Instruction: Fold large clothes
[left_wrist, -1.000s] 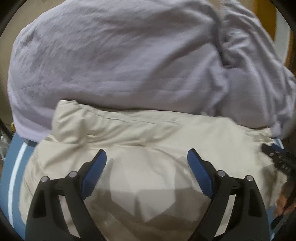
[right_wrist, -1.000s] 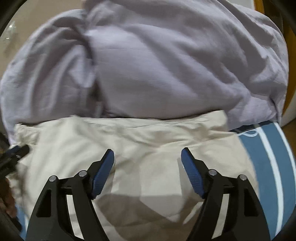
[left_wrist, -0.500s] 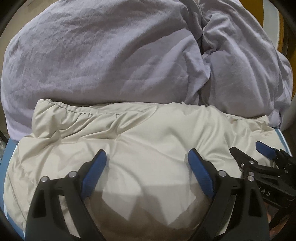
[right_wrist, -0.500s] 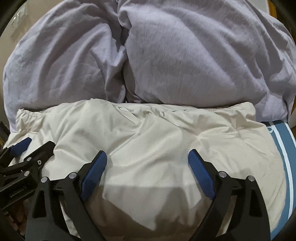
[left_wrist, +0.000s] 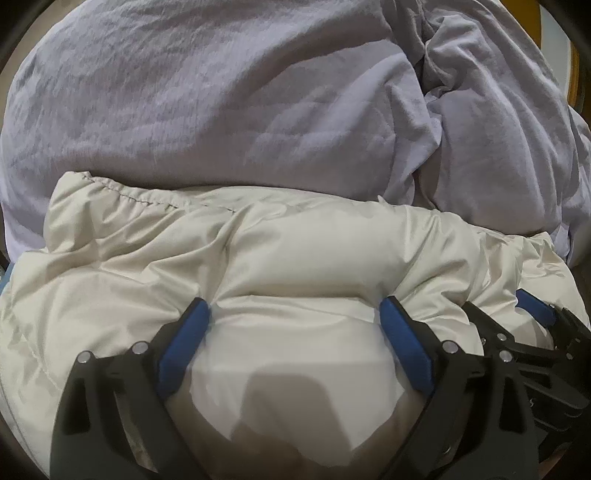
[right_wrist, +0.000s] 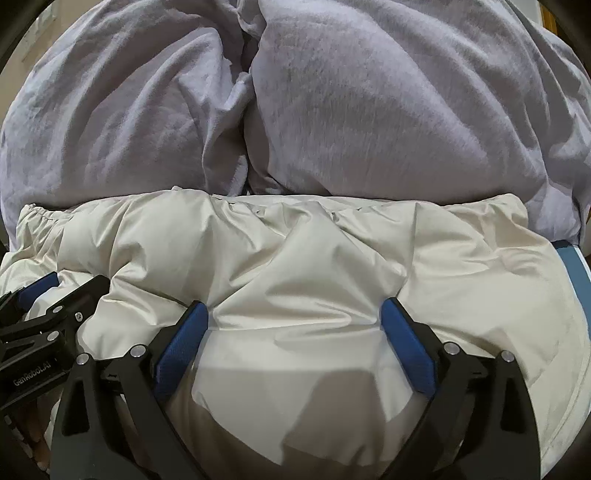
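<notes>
Left gripper (left_wrist: 295, 314): jaws spread wide, blue fingertips (left_wrist: 192, 317) pressed down into soft padding that bulges between them. Right gripper (right_wrist: 295, 314): same wide spread, pads (right_wrist: 391, 317) likewise sunk in. Just beside each other, side by side, each showing at the inner edge of the other's view.

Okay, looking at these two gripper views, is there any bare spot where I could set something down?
Hardly any. The only bare patch is the blue striped surface, right of the cream jacket. Behind it the lilac bedding fills everything. The left gripper and right gripper, both open, press into the jacket.
</notes>
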